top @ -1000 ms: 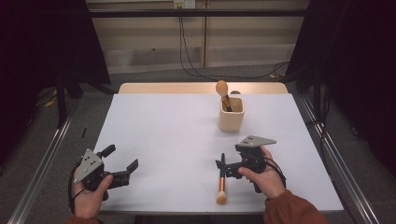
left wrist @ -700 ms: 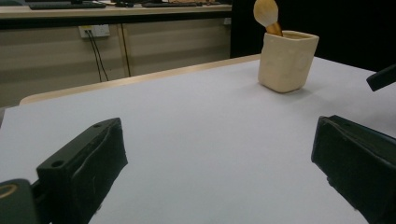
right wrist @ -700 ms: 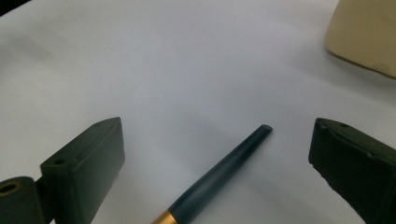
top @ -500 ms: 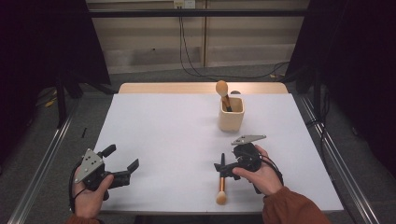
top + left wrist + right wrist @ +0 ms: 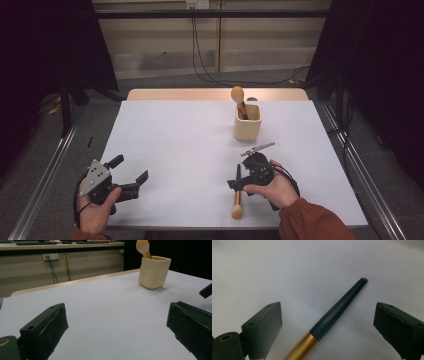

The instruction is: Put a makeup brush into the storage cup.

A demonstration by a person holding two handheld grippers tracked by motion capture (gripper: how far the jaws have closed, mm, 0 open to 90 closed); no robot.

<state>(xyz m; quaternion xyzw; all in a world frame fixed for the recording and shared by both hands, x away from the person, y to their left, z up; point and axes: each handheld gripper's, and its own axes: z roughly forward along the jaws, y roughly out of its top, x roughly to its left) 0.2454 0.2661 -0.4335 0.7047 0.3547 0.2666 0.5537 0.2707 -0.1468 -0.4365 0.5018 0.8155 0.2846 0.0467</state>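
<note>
- The right claw [image 5: 239, 184] sits low over the surface [image 5: 190, 150] near its front edge, right of the middle, jaws spread and clenching nothing; they have just been closing a little.
- Between those jaws lies the brush [image 5: 338, 311], its dark handle pointing away from the claw and its gold ferrule nearest the camera in the right gripper view. The pads stand apart from it on both sides.
- From above, the brush [image 5: 237, 192] lies flat, running front to back, its pale bristle head close to the front edge and just beside the person's right hand [image 5: 277, 187].
- The left claw [image 5: 131, 172] is held near the front left corner, jaws released and wide, with bare surface between them.
- Farther out, a cream cup [image 5: 247, 121] stands upright toward the back edge, right of centre, well apart from both claws.
- A wooden spoon [image 5: 238, 96] leans in that cup, its bowl sticking up above the rim.
</note>
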